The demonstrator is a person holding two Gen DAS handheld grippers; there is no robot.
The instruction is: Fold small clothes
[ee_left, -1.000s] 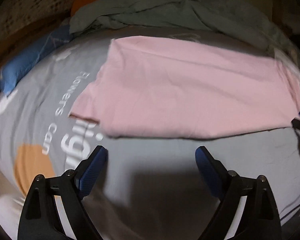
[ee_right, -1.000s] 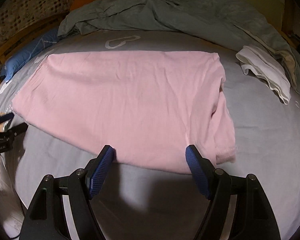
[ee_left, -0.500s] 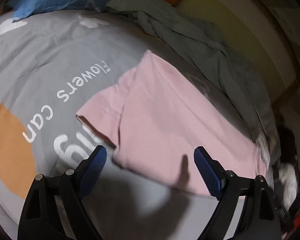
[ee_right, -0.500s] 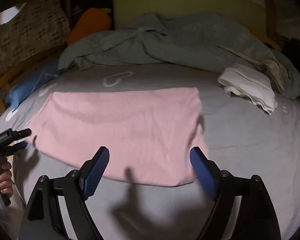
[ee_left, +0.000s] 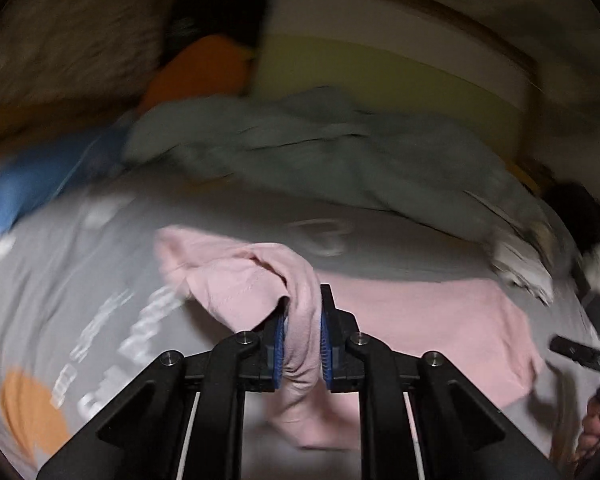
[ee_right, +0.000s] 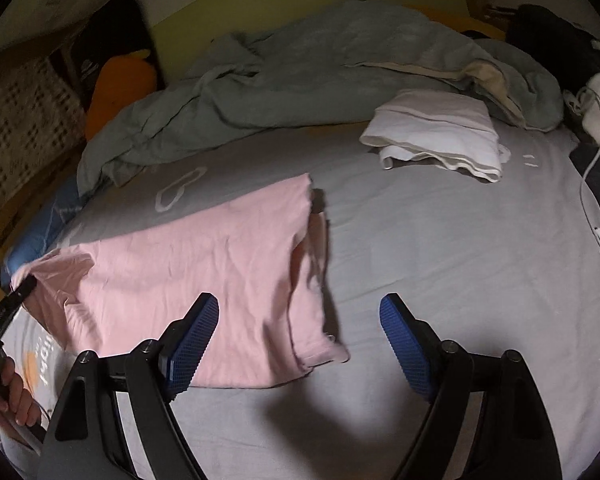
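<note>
Fabric is bunched between the blue pads (ee_left: 281, 340) of the left gripper (ee_left: 302, 336): its jaws have just been closing and now pinch a fold of the pink garment (ee_left: 440, 320), which rises in a hump ahead of the fingertips and hangs below them. Beyond and to the right of those fingers the rest of the garment lies on the grey bedsheet (ee_left: 80, 280); that view is blurred. The right gripper (ee_right: 298, 332) stands wide apart with nothing between its fingers (ee_right: 194, 332). Its left finger hovers over the near edge of the garment, its right finger over bare sheet. Ahead of the right fingers, well apart, lies a folded white cloth (ee_right: 436, 132), and beyond it a rumpled grey-green blanket (ee_right: 300, 80).
</note>
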